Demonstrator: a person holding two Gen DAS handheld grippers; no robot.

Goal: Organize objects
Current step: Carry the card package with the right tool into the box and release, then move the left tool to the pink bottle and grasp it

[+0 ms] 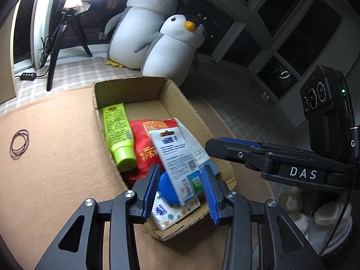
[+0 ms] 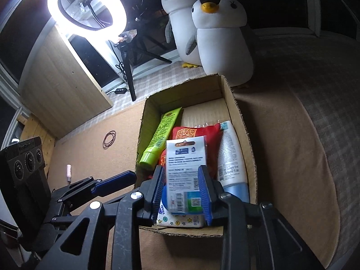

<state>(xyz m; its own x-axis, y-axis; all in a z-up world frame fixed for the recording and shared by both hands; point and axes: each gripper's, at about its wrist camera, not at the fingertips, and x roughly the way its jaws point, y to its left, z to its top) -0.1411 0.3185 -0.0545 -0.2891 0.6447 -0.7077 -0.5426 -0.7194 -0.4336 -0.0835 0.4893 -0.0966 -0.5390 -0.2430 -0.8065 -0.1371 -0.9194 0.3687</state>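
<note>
Two tubes [image 2: 160, 135], one red packet [image 2: 202, 132], one blister card [image 2: 185, 157] in one box [image 2: 238, 112]; left tongs [image 1: 181, 193] and right tongs [image 2: 182, 191] released.

Blue round lid [image 1: 168, 189] mostly hidden under carded pack [image 1: 177, 164]; tissue pack [image 1: 173, 216] half covered.

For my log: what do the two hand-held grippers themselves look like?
Both are black linkage frames with silver pivot bolts and ribbed blue finger pads. The right hand-held gripper carries white "DAS" lettering, a three-lens black camera block with a green light, and a thin black cable.
</note>
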